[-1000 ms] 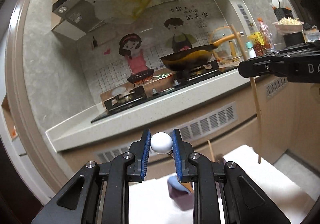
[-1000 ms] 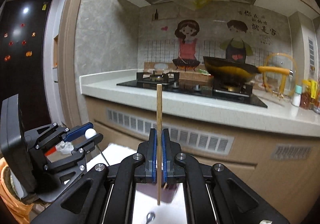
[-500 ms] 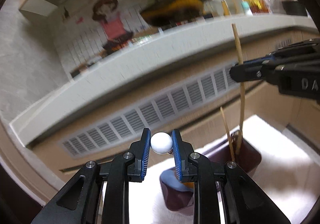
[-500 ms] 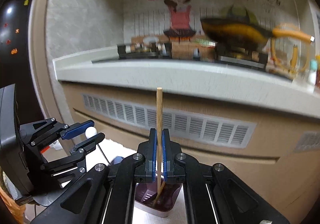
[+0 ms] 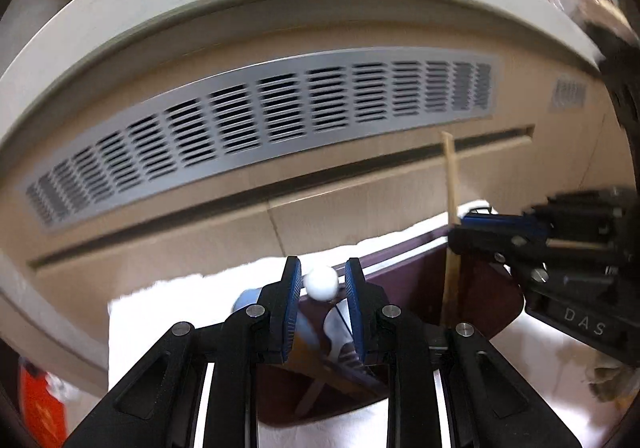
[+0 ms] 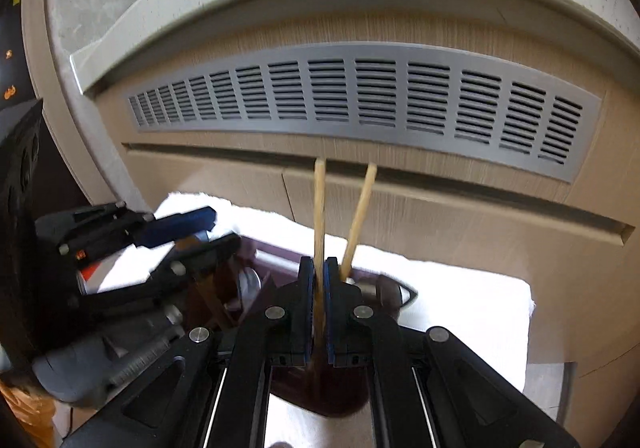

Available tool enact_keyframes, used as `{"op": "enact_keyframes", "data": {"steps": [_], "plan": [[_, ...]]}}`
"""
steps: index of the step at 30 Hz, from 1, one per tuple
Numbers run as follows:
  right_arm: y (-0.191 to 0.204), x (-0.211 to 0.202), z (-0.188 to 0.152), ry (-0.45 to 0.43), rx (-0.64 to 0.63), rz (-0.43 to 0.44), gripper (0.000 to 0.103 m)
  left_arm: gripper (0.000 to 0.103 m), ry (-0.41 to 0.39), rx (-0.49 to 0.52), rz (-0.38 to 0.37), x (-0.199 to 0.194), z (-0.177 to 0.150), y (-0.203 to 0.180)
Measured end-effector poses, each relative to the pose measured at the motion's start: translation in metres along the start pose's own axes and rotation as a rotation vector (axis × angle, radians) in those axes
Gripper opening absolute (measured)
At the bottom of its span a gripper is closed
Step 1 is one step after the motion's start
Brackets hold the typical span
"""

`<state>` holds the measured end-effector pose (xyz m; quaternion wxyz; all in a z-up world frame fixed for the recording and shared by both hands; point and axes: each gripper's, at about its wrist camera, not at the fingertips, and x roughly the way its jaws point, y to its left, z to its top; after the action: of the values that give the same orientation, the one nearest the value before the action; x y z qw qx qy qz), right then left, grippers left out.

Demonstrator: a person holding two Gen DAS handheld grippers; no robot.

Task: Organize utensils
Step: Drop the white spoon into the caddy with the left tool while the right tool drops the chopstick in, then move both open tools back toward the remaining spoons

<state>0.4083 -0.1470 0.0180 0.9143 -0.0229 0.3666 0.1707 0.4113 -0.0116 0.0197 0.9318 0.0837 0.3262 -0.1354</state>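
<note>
White cloth [image 6: 460, 288] under holder [image 5: 492, 288]; right gripper [image 6: 319, 280] jaws opening around chopstick [image 6: 319, 208]

Your left gripper [image 5: 322, 288] sits over the left part of the utensil holder [image 5: 492, 300], with a ball-ended utensil [image 5: 321, 282] between its pads. Your right gripper [image 6: 319, 288] sits to its right, over the holder's right part, its jaws opening around an upright chopstick [image 6: 319, 208] whose lower end is inside the holder. A second chopstick [image 6: 359, 220] stands in the holder just right of the first, leaning right. The holder rests on a cloth [image 6: 460, 288]. Behind the cloth stands the cabinet front [image 6: 440, 204], with a vent grille [image 6: 360, 92] above it and the counter edge [image 6: 320, 0] over that.
</note>
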Motion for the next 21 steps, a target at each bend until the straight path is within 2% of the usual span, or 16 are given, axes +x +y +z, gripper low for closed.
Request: {"op": "enact_keyframes", "data": {"steps": [3, 5, 7, 11, 15, 21], "plan": [[0.001, -0.015, -0.004, -0.03, -0.022, -0.03, 0.017, 0.029, -0.012, -0.075, 0.034, -0.024, -0.009, 0.02], [0.001, -0.033, -0.011, -0.057, -0.035, -0.05, 0.018, 0.04, -0.011, -0.121, 0.078, -0.041, -0.02, 0.036], [0.001, -0.047, -0.019, -0.069, -0.041, -0.062, 0.02, 0.045, 0.002, -0.164, 0.111, -0.054, -0.034, 0.051], [0.006, -0.063, -0.04, -0.051, -0.045, -0.062, 0.026, 0.045, 0.063, -0.195, 0.137, -0.071, -0.076, 0.061], [0.024, -0.064, -0.069, -0.008, -0.085, -0.054, 0.029, 0.046, 0.131, -0.222, 0.124, -0.085, -0.128, 0.055], [0.046, -0.061, -0.117, 0.07, -0.11, -0.018, 0.036, 0.05, 0.239, -0.202, 0.05, -0.109, -0.198, 0.02]]}}
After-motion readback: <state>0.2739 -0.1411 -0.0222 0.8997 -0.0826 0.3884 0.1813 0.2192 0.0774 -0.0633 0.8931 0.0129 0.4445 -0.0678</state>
